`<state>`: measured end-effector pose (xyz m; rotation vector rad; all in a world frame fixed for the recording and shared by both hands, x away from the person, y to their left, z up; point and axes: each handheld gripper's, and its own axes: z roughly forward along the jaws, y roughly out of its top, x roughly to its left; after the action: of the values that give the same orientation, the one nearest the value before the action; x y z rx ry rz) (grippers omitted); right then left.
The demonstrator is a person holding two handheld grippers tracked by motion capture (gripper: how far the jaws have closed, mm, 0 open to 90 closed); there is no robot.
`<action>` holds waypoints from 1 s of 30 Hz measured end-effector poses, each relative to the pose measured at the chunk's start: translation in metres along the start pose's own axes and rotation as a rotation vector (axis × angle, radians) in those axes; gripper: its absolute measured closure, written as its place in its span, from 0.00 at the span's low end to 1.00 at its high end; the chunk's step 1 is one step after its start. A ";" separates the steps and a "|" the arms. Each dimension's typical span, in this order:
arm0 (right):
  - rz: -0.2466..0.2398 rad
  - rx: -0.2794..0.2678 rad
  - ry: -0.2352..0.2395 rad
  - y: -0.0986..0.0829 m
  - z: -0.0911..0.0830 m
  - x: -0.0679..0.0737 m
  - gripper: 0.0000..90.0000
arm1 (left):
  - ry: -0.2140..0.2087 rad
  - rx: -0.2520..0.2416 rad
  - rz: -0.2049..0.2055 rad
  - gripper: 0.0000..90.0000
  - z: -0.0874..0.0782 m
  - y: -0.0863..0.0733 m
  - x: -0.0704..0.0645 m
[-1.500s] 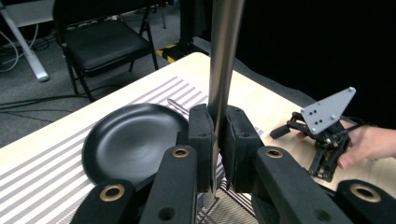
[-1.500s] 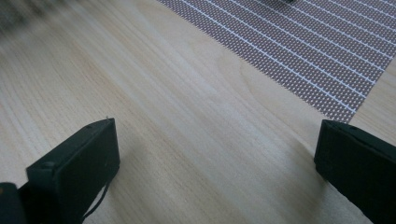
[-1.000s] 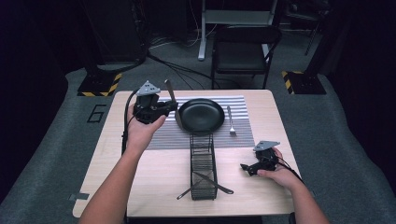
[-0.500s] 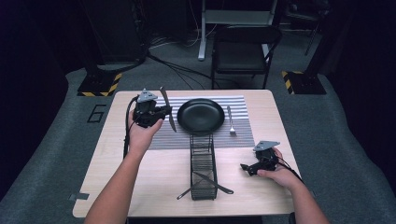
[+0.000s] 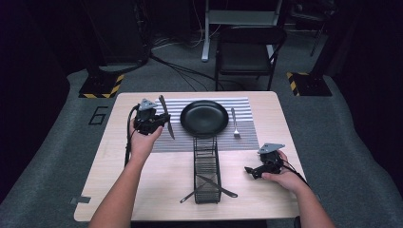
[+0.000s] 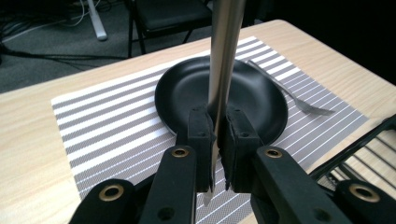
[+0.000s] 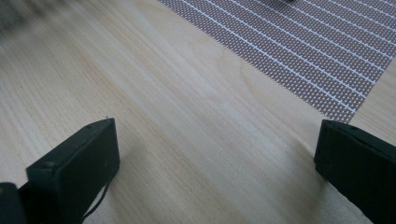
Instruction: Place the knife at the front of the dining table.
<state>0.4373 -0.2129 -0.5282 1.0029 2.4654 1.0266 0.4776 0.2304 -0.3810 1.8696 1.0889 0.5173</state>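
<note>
Over the left part of the striped placemat point(image 5: 187, 137), my left gripper point(image 5: 164, 121) is clamped on a table knife point(image 5: 166, 122), its jaws pressed tight against the flat metal from both sides. In the left gripper view the knife point(image 6: 224, 51) rises straight up between the pads point(image 6: 201, 135) and runs out past the top edge, while a short pointed end shows below them. From the high view the knife stands tilted, one end up near the grey plate on my gripper and the other angling down toward the mat, just beside the black plate point(image 5: 204, 117). That plate sits in the middle of the mat, and in the left gripper view its dark bowl point(image 6: 261, 100) lies directly behind the knife. A fork point(image 5: 234, 123) lies on the mat to the right of the plate, apart from it; I see it as well in the left gripper view point(image 6: 292, 91). Nearer to me, a black wire basket point(image 5: 206, 168) stands on the wooden table point(image 5: 157, 183), touching the mat's near edge, with two utensils point(image 5: 209, 185) crossed in its near end and poking out on both sides. My right gripper point(image 5: 252, 171) rests low by the table's right side, well away from the basket, and its jaws are spread wide with nothing between them, bare wood and a corner of the mat point(image 7: 299, 51) ahead.
</note>
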 end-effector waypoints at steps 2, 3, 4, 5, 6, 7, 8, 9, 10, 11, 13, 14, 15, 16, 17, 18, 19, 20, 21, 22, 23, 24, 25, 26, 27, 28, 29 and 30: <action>0.000 0.000 -0.001 0.000 0.000 0.000 0.00 | 0.014 0.009 0.001 0.92 0.004 -0.005 0.002; 0.000 0.000 0.000 0.000 0.000 0.000 0.00 | 0.015 0.012 -0.002 0.92 0.005 -0.006 0.003; 0.000 0.000 0.000 0.000 0.000 0.000 0.00 | 0.015 0.012 -0.002 0.92 0.005 -0.006 0.003; 0.000 0.000 0.000 0.000 0.000 0.000 0.00 | 0.016 0.018 -0.005 0.92 0.007 -0.009 0.004; 0.001 -0.001 -0.001 0.000 0.000 0.000 0.00 | 0.021 0.022 -0.006 0.92 0.009 -0.011 0.004; 0.001 -0.001 -0.001 0.000 0.000 0.000 0.00 | 0.025 0.025 -0.004 0.92 0.010 -0.012 0.005; 0.002 -0.001 -0.001 0.000 0.000 0.000 0.00 | 0.028 0.032 -0.005 0.92 0.011 -0.014 0.006; 0.002 -0.001 -0.001 0.000 0.000 0.000 0.00 | 0.030 0.036 -0.003 0.92 0.012 -0.015 0.007; 0.002 -0.001 -0.001 0.000 0.000 0.000 0.00 | 0.034 0.037 -0.008 0.92 0.013 -0.017 0.008; 0.001 -0.001 -0.001 0.000 0.000 0.000 0.00 | 0.036 0.041 -0.009 0.92 0.014 -0.018 0.008; 0.002 -0.001 -0.001 0.000 0.000 0.000 0.00 | 0.041 0.043 -0.014 0.92 0.016 -0.019 0.010; 0.001 0.000 0.000 0.000 0.000 0.000 0.00 | 0.043 0.038 -0.011 0.92 0.016 -0.020 0.011; 0.002 0.000 0.001 0.000 0.000 0.000 0.00 | 0.044 0.040 -0.010 0.92 0.017 -0.020 0.011; 0.001 0.000 0.001 0.000 0.000 0.000 0.00 | 0.044 0.040 -0.010 0.92 0.017 -0.020 0.011; 0.001 0.000 0.001 0.000 0.000 0.000 0.00 | 0.045 0.037 -0.017 0.92 0.019 -0.021 0.013; 0.001 0.000 0.001 0.000 0.000 0.000 0.00 | 0.045 0.037 -0.017 0.92 0.019 -0.021 0.013; 0.002 -0.001 0.001 0.000 0.000 0.000 0.00 | 0.045 0.040 -0.019 0.92 0.023 -0.024 0.013; 0.001 0.000 0.001 0.000 0.000 0.000 0.00 | 0.042 0.031 -0.017 0.92 0.024 -0.024 0.014; 0.001 0.000 0.001 0.000 0.000 0.000 0.00 | 0.040 0.032 -0.019 0.92 0.024 -0.024 0.014; 0.001 0.000 0.001 0.000 0.000 0.000 0.00 | 0.040 0.032 -0.019 0.92 0.024 -0.024 0.014; 0.001 0.000 0.001 0.000 0.000 0.000 0.00 | 0.042 0.030 -0.023 0.92 0.025 -0.024 0.015; 0.001 -0.001 0.001 0.000 0.000 0.000 0.00 | 0.043 0.028 -0.031 0.92 0.026 -0.023 0.015; 0.001 -0.001 0.001 0.000 0.000 0.000 0.00 | 0.042 0.033 -0.035 0.92 0.027 -0.022 0.016; 0.001 -0.001 0.001 0.000 0.000 0.000 0.00 | 0.044 0.032 -0.040 0.92 0.028 -0.022 0.017; 0.001 -0.001 0.001 0.000 0.000 0.000 0.00 | 0.039 0.029 -0.054 0.92 0.031 -0.021 0.020; 0.001 -0.001 0.001 0.000 0.000 0.000 0.00 | 0.039 0.029 -0.054 0.92 0.031 -0.021 0.020; 0.001 0.000 0.001 0.000 0.000 0.000 0.00 | 0.038 0.017 -0.074 0.92 0.034 -0.021 0.023; 0.001 -0.001 0.001 0.000 0.000 0.000 0.00 | 0.038 0.017 -0.074 0.92 0.034 -0.021 0.023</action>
<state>0.4373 -0.2127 -0.5281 1.0041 2.4656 1.0285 0.5034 0.2381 -0.4184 1.8332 1.1863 0.5035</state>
